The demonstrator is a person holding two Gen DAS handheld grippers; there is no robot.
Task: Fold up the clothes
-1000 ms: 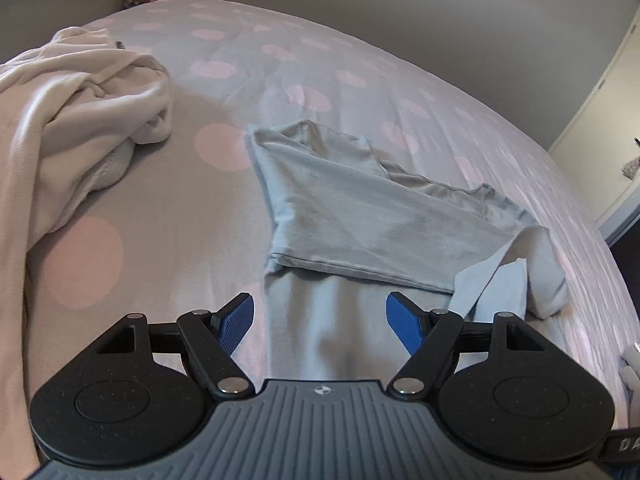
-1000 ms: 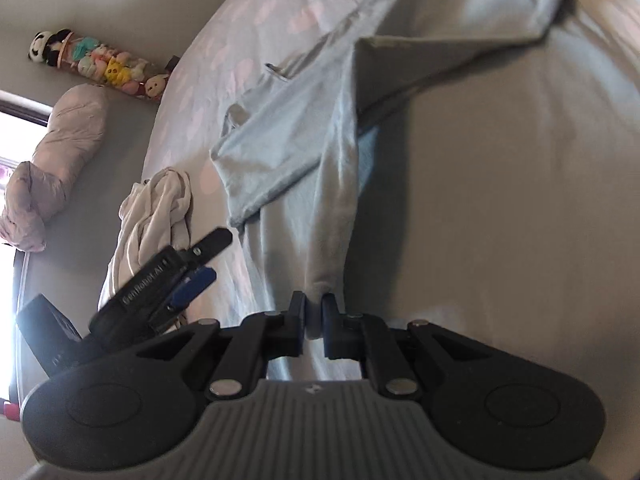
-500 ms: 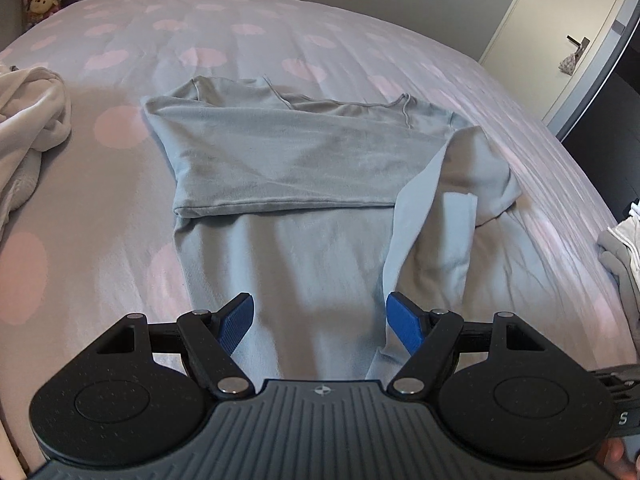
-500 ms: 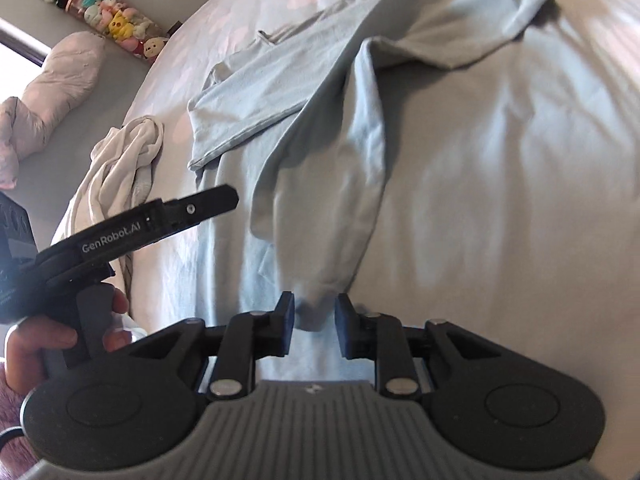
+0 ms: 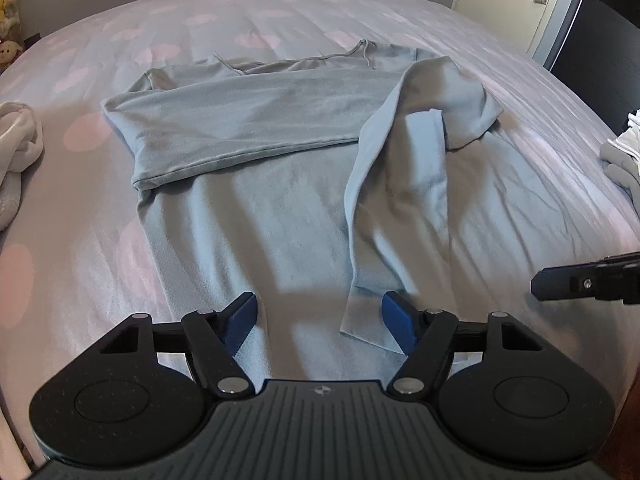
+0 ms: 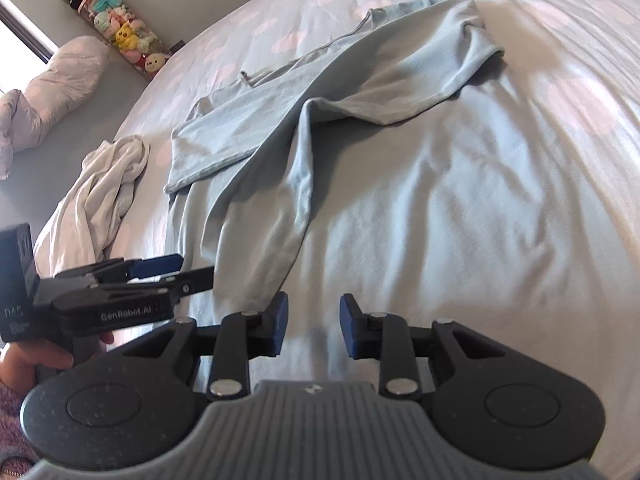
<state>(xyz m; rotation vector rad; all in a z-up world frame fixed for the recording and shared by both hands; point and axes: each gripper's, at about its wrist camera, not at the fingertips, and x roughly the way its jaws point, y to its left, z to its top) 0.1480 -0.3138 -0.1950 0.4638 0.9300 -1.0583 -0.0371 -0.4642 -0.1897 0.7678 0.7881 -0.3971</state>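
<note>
A light blue long-sleeved shirt (image 5: 248,128) lies on the bed with its top part folded down across the body. One sleeve (image 5: 396,200) runs down over the body toward me. Its cuff (image 5: 360,328) lies between the blue pads of my left gripper (image 5: 318,316), close to the right pad. The jaws are closing, but the pads are not pressing the cloth. My right gripper (image 6: 312,320) hovers over the shirt's lower body (image 6: 400,220). Its jaws are opening with nothing between them, and the sleeve's end (image 6: 260,280) lies just left of its left pad.
A crumpled cream garment (image 5: 16,152) lies at the bed's left side. Folded grey and white clothes (image 5: 624,160) sit at the right edge. The dotted sheet (image 5: 120,240) covers the bed. A pillow (image 6: 60,88) and plush toys (image 6: 120,28) lie beyond, and a door (image 5: 520,0) stands behind.
My right gripper has opened and let go of the sleeve cuff, which now lies on the shirt. The left gripper has swung right over the shirt, and its jaws have narrowed a little.
</note>
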